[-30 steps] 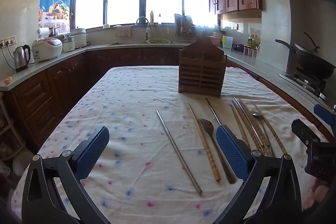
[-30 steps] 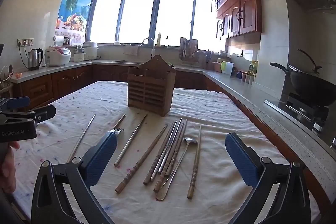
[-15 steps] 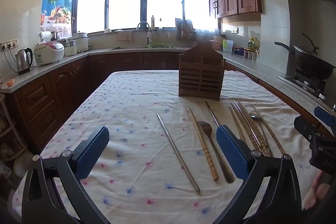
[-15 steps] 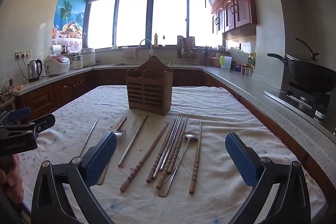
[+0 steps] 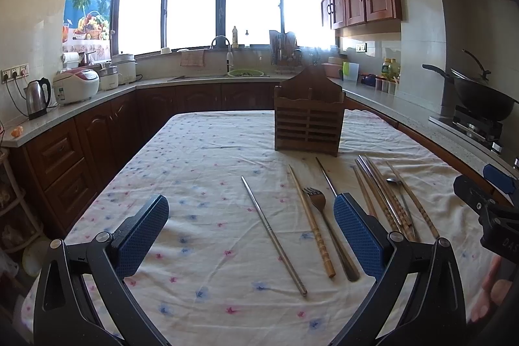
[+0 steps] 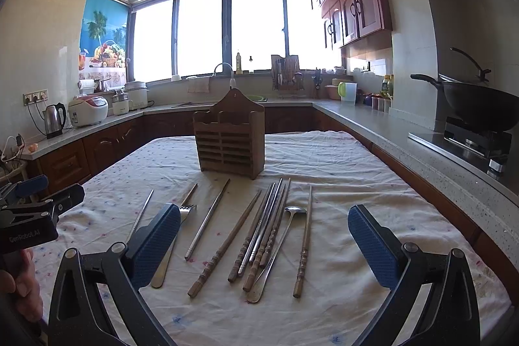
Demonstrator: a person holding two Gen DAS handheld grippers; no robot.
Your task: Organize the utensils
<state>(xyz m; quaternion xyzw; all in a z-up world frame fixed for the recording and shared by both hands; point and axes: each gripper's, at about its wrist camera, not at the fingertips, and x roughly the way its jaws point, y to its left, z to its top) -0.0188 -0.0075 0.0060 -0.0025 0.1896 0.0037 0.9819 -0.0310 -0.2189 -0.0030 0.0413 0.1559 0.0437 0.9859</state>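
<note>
Covering the big worktop (image 6: 324, 158) is a flowery cloth, and a wooden holder (image 6: 229, 140) stands at the far end. Both grippers hover wide open and hold nothing: the left gripper (image 5: 251, 235) and the right gripper (image 6: 264, 244). Chopsticks (image 6: 259, 232), a fork (image 5: 319, 209) and a spoon (image 6: 275, 244) lie flat, pointing away toward the holder. Most sit right between the right fingers (image 6: 369, 248), so that hand looks nearer.
</note>
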